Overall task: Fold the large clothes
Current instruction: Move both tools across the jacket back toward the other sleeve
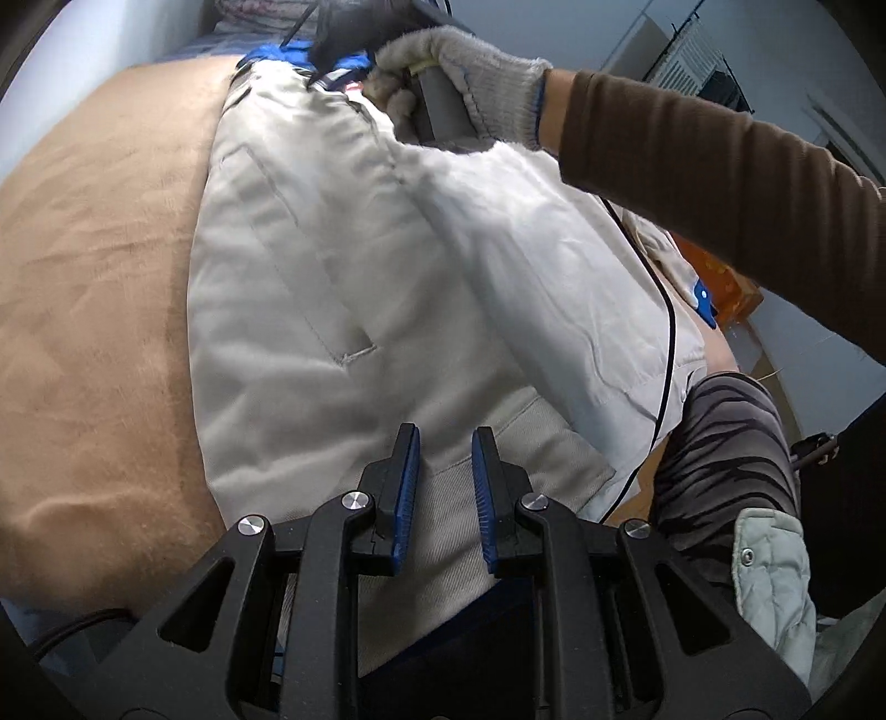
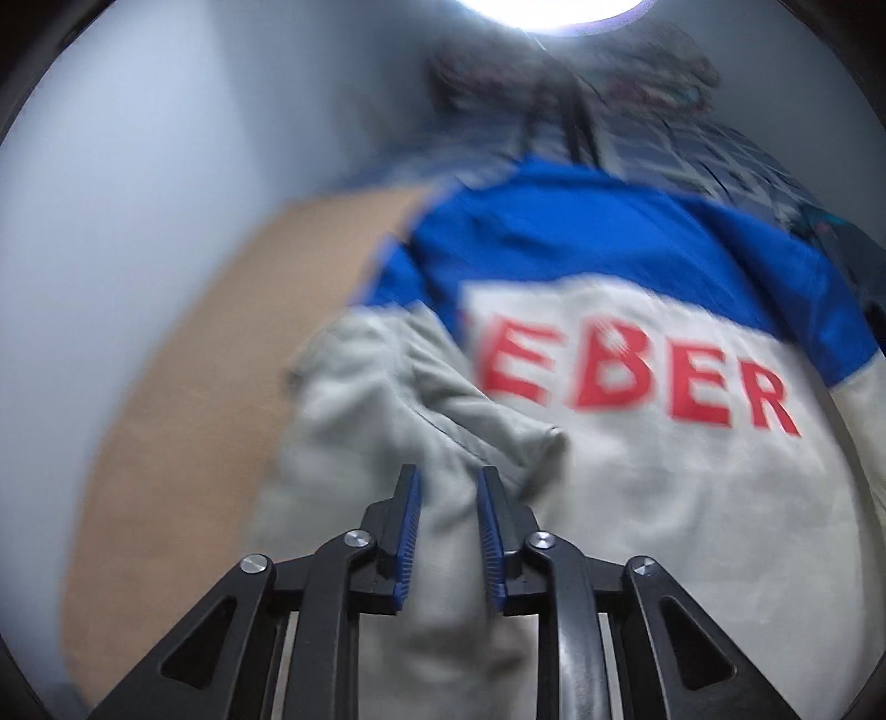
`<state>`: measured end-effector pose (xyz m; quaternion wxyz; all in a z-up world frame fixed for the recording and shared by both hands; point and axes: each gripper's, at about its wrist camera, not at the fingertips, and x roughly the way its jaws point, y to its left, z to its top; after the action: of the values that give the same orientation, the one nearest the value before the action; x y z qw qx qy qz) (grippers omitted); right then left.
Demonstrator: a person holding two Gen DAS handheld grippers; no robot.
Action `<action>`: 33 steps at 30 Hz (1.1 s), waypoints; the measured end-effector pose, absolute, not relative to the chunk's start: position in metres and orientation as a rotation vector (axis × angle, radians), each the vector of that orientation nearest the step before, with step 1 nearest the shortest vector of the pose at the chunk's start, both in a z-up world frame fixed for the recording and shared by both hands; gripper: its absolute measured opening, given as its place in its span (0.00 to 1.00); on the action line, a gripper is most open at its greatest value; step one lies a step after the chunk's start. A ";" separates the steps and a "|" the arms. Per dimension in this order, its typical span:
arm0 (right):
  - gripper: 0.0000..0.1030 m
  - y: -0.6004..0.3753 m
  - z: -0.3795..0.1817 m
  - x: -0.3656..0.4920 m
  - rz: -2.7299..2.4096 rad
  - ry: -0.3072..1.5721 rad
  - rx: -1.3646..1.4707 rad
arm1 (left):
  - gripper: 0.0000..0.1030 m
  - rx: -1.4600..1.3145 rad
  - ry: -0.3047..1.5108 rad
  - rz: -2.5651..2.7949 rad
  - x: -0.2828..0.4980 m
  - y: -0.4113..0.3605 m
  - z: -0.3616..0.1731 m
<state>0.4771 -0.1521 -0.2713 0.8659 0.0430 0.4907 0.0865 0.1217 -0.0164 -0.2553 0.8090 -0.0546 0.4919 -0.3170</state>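
Motion blur smears the whole right wrist view: the red lettering (image 2: 637,382) on the jacket (image 2: 664,526) reads only partly, its first letters lost, and the patterned cloth (image 2: 692,149) and dark clutter beyond the collar cannot be made out. In the left wrist view, a gloved hand (image 1: 459,77) and a blurred black shape cover the right gripper (image 1: 332,33), so its fingers are hidden. The brown sleeve (image 1: 720,177) runs off the right edge. The jacket's lower hem disappears behind the left gripper (image 1: 443,437). The brown blanket (image 1: 99,277) is cut off at the left.
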 end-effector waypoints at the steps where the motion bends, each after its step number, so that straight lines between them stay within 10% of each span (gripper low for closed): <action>1: 0.14 -0.155 -0.280 0.478 0.182 1.040 0.093 | 0.17 -0.122 1.060 -0.680 0.121 -0.015 -0.259; 23: 0.13 -0.083 -0.279 0.392 0.491 1.058 0.052 | 0.17 -0.058 1.018 -0.634 0.105 -0.001 -0.256; 33: 0.34 -0.154 -0.189 0.298 0.405 0.844 0.093 | 0.17 -0.035 0.932 -0.678 0.091 -0.009 -0.224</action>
<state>0.2978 -0.1536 -0.1890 0.8914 0.0447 0.4066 0.1951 0.0906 -0.0087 -0.2237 0.8383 -0.0167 0.4407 -0.3204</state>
